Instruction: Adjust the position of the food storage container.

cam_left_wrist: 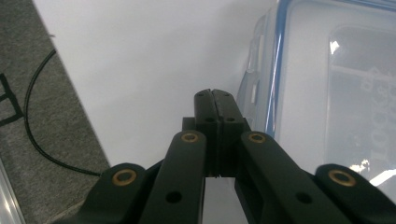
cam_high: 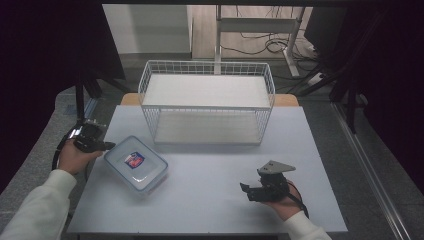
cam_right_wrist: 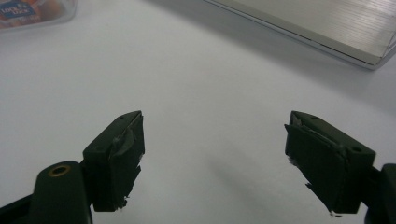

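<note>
A clear plastic food box (cam_high: 135,163) with a blue-sealed lid and a red and blue label lies on the white table, left of centre. My left gripper (cam_high: 111,145) is shut with nothing in it, its tips right at the box's left corner. In the left gripper view the closed jaws (cam_left_wrist: 214,93) point past the box's lid (cam_left_wrist: 336,84) and its side clip. My right gripper (cam_high: 244,188) rests low over the table at the front right, open and with nothing between its jaws; the right gripper view has it (cam_right_wrist: 212,140) above bare table, the box's corner (cam_right_wrist: 32,11) far off.
A white wire basket (cam_high: 207,101) with two shelves stands at the back of the table (cam_high: 210,200). Grey carpet and a black cable (cam_left_wrist: 37,126) lie left of the table edge. Desk legs and cables stand behind.
</note>
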{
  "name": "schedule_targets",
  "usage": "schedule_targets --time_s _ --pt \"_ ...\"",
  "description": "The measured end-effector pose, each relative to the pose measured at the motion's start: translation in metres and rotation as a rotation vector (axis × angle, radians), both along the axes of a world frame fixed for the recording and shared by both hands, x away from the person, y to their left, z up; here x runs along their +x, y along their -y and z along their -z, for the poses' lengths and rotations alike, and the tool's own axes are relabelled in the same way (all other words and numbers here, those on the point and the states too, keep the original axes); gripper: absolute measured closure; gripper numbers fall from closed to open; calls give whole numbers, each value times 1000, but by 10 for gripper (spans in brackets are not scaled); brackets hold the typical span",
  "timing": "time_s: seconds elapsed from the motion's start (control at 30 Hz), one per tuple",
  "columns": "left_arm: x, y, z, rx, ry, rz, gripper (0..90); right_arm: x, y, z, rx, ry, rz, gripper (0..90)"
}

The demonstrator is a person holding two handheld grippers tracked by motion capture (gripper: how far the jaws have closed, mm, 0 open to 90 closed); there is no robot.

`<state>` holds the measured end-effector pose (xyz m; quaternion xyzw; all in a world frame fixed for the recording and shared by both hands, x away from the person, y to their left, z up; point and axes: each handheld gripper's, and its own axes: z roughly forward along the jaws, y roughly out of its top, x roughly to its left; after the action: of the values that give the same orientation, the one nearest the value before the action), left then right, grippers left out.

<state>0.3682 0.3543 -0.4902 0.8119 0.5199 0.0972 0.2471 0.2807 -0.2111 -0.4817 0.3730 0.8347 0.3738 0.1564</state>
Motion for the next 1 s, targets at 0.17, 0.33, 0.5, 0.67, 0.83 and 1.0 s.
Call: schedule_targets --time_s 0.17,0.33,0.5,0.67,0.83,1.0 --pt "-11 13 -1 -8 -12 13 900 1 0 1 -7 -1 2 196" --pt "-19 21 -1 -19 -21 17 900 0 -1 0 -5 -3 7 196" --pt "-29 35 -2 -27 -24 37 900 0 -2 1 -10 -2 2 196" --pt "-39 57 -2 -41 -32 69 900 -1 -3 0 -8 -3 4 196" --pt "-45 71 -3 -50 -38 96 900 -1 -3 1 -10 -6 3 196" --pt "-48 84 -2 -64 -36 110 900 -1 -3 1 -12 -6 3 196"
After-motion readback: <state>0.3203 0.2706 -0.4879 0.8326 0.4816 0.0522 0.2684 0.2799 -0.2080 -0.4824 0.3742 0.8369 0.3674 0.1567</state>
